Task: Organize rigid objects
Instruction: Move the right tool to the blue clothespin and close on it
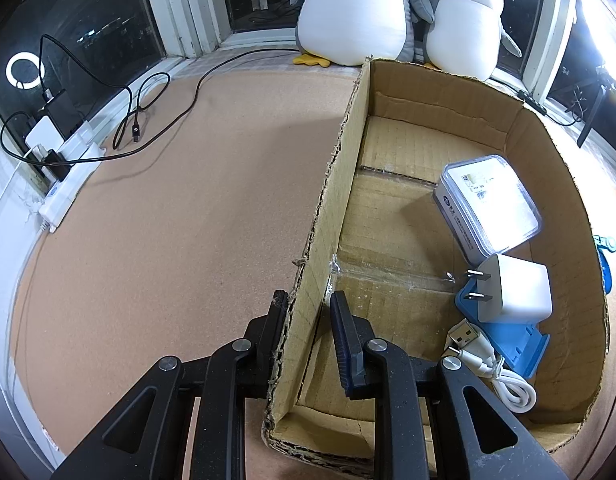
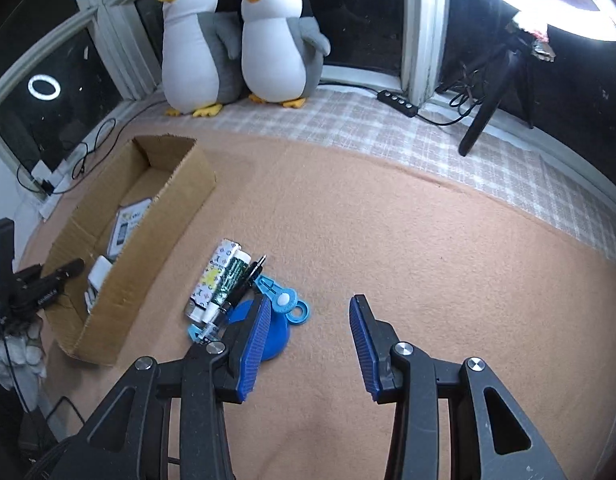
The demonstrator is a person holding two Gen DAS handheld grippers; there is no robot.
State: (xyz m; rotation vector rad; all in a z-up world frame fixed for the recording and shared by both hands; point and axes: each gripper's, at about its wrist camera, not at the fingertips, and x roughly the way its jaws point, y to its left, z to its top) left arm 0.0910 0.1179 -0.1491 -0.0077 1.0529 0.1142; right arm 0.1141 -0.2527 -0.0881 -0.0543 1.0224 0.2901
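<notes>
Gripping the near left wall of the cardboard box [image 1: 328, 216], my left gripper [image 1: 308, 304] has one finger outside and one inside, clamped together on the cardboard, low in the centre of the left wrist frame. Inside the box, at the right of that frame, I note a clear-lidded plastic case [image 1: 490, 200], a white plug adapter [image 1: 516, 294] just below it resting on a blue stand [image 1: 508, 340], and a white USB cable [image 1: 492, 364] coiled at the lower right. Everything sits on a tan felt mat [image 1: 167, 220].

My right gripper [image 2: 308, 312] stands with its blue-padded fingers [image 2: 253, 344] apart and nothing between them, at the lower centre of the right wrist frame, above bare mat. Just beside its left finger, left of centre, lies a cluster still outside the box: a patterned white tube [image 2: 215, 276], a green-labelled tube [image 2: 229, 284], a black pen [image 2: 245, 280], a blue keyring tag [image 2: 281, 300] and a blue round-based piece [image 2: 275, 332], the last partly hidden behind the finger. The box occupies the left of that frame, with the cluster near its right wall.

Two plush penguins [image 2: 243, 40] stand at the top, against the window.
</notes>
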